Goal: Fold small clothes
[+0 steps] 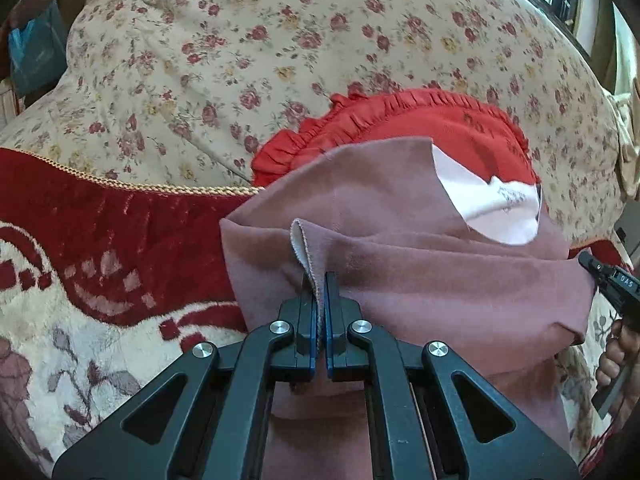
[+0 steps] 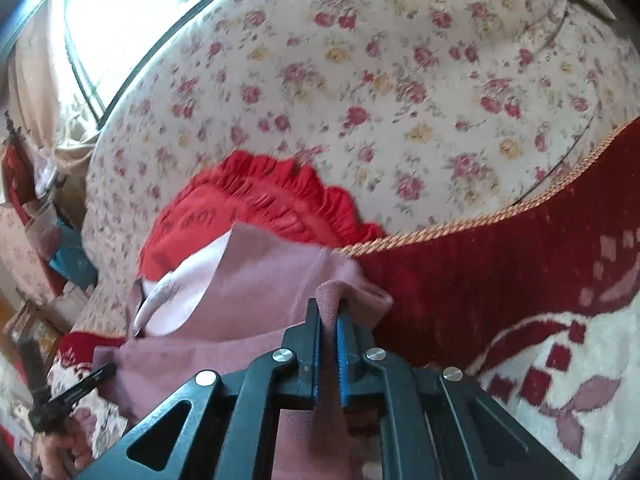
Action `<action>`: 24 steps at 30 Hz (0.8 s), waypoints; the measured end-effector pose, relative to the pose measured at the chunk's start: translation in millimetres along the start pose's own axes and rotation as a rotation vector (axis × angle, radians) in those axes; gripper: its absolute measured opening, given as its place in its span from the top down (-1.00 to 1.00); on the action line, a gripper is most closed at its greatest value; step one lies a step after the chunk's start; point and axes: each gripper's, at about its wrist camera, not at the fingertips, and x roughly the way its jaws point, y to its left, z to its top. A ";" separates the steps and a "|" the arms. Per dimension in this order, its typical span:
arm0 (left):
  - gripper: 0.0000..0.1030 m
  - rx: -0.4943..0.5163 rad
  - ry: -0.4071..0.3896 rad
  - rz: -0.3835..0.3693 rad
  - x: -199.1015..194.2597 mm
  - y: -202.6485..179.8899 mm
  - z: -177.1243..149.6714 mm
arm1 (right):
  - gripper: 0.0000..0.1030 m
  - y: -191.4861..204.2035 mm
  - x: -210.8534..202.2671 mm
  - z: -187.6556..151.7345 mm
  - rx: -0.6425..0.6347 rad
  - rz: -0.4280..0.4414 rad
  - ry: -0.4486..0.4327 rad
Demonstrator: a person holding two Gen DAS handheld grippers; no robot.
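Observation:
A small dusty-pink garment (image 1: 420, 280) with a white lining patch (image 1: 492, 208) is held up over the sofa seat. My left gripper (image 1: 320, 280) is shut on a hem edge of the garment. My right gripper (image 2: 329, 308) is shut on another fold of the same pink garment (image 2: 260, 280). The other gripper's tip shows at the right edge of the left wrist view (image 1: 608, 280) and at the lower left of the right wrist view (image 2: 80, 392). The garment's lower part hangs below the jaws, hidden by the gripper frames.
A red ruffled cushion (image 1: 400, 120) lies just behind the garment, also in the right wrist view (image 2: 260, 196). The floral sofa back (image 1: 280, 40) rises behind it. A red and cream patterned blanket (image 1: 80, 280) with gold cord trim covers the seat. A window (image 2: 120, 20) is beyond.

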 end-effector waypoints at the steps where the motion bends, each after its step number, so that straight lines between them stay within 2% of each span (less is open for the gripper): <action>1: 0.97 -0.005 -0.013 0.010 -1.9 1.6 1.3 | 0.90 -2.1 2.0 1.7 0.008 -0.015 -0.012; 7: 0.97 -0.098 -0.096 0.085 -20.0 26.4 7.6 | 0.90 0.3 11.0 13.0 0.000 0.000 -0.038; 9: 0.97 -0.160 -0.133 0.076 -28.5 40.6 9.7 | 0.90 4.9 7.4 16.0 0.011 0.021 -0.065; 11: 0.97 -0.191 -0.135 0.086 -29.1 49.4 10.1 | 0.90 8.9 2.4 18.6 0.022 0.046 -0.096; 12: 0.98 -0.210 -0.127 0.084 -27.8 53.5 9.9 | 0.90 10.6 4.3 18.3 0.020 0.042 -0.087; 14: 0.98 -0.245 -0.069 0.034 -19.5 58.9 8.3 | 0.90 13.0 13.3 12.9 -0.004 -0.008 -0.037; 18: 0.97 -0.190 0.017 -0.007 -7.5 45.5 -1.0 | 0.90 11.5 15.8 5.2 -0.034 -0.113 -0.009; 19: 0.97 -0.154 0.059 -0.036 -0.7 39.6 -3.6 | 0.90 10.8 14.0 5.3 -0.031 -0.118 -0.010; 21: 0.97 -0.080 0.057 -0.031 5.5 30.0 -7.5 | 0.88 10.6 10.2 5.4 -0.028 -0.116 -0.014; 24: 0.96 0.014 0.080 -0.078 17.5 23.0 -7.7 | 0.87 14.5 5.4 3.4 -0.046 -0.098 -0.018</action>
